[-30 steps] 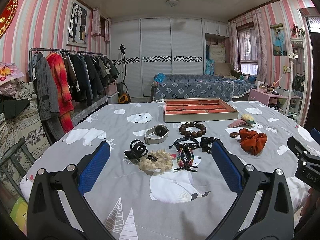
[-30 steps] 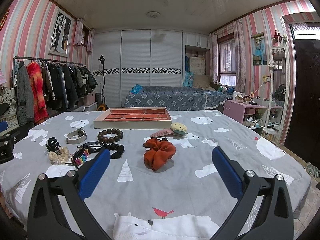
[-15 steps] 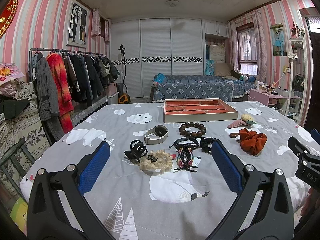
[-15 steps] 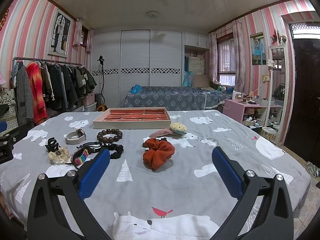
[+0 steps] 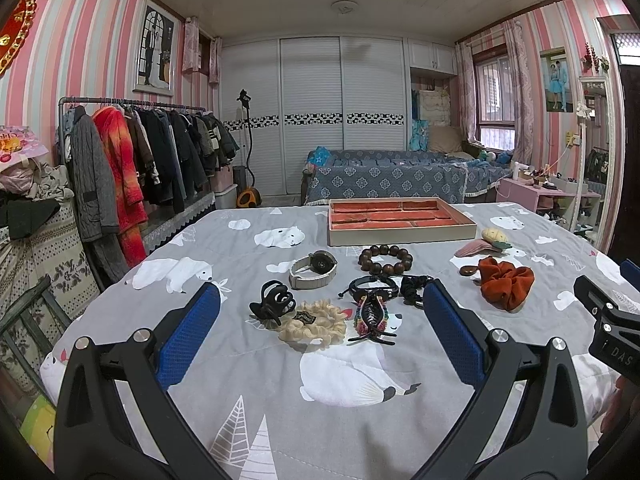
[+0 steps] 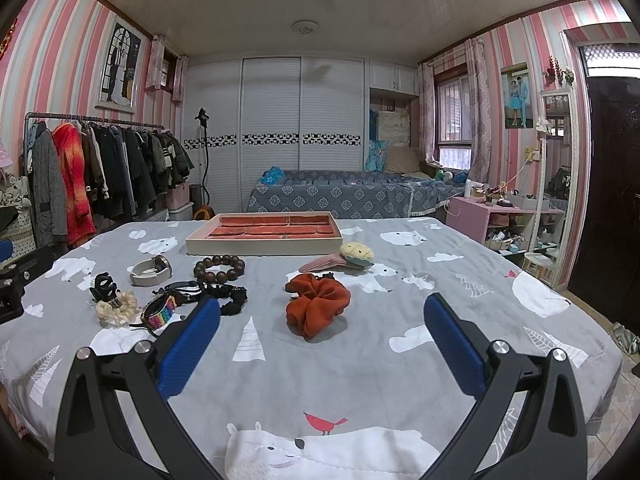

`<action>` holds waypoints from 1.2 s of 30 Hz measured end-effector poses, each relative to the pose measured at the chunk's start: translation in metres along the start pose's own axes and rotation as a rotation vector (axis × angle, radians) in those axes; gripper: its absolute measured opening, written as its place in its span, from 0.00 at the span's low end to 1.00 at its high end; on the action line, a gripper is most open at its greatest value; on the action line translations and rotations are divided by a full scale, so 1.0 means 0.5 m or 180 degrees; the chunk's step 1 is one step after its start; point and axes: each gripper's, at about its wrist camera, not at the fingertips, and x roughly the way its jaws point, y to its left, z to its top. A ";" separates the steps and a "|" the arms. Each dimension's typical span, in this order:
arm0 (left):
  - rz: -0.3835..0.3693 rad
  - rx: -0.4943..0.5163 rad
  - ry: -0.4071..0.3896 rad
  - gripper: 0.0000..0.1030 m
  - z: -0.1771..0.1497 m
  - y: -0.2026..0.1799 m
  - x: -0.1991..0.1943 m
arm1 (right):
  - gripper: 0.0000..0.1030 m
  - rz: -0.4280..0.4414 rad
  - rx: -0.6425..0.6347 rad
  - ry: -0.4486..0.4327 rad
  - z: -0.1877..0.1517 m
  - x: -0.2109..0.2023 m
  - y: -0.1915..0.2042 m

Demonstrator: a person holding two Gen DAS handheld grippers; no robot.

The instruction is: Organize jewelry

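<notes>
A beige tray with an orange lining [image 5: 400,218] [image 6: 264,232] stands at the far middle of the table. Nearer lie a watch [image 5: 314,269], a brown bead bracelet [image 5: 386,259], black cords [image 5: 374,285], a black claw clip [image 5: 273,303], a cream scrunchie [image 5: 314,321], a rainbow clip [image 5: 372,314] and an orange scrunchie [image 5: 506,282] [image 6: 318,305]. My left gripper [image 5: 320,320] is open and empty, above the table before the cream scrunchie. My right gripper [image 6: 322,330] is open and empty, just short of the orange scrunchie.
A pink piece and a yellow plush clip [image 6: 354,256] lie right of the tray. The table wears a grey polar-bear cloth [image 6: 360,360]. A clothes rack [image 5: 120,168] stands to the left, a bed [image 5: 392,176] behind, a pink shelf [image 6: 500,220] to the right.
</notes>
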 end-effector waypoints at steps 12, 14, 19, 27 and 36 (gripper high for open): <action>-0.0003 0.0002 0.0003 0.95 0.000 -0.001 -0.001 | 0.96 0.0000 0.0009 0.0020 0.000 0.004 0.000; -0.0007 0.0002 0.0006 0.95 0.000 0.000 -0.004 | 0.96 -0.0003 0.0010 0.0020 -0.001 0.004 -0.001; -0.0011 0.0029 0.0031 0.95 -0.004 0.000 0.003 | 0.96 -0.0023 0.0021 0.0049 -0.003 0.013 0.002; 0.0030 0.0018 0.0135 0.95 -0.012 0.014 0.032 | 0.96 -0.0090 0.0009 0.0040 -0.005 0.028 0.002; 0.0031 0.0056 0.0302 0.95 -0.018 0.029 0.076 | 0.96 -0.0149 -0.0064 0.0117 -0.003 0.060 0.009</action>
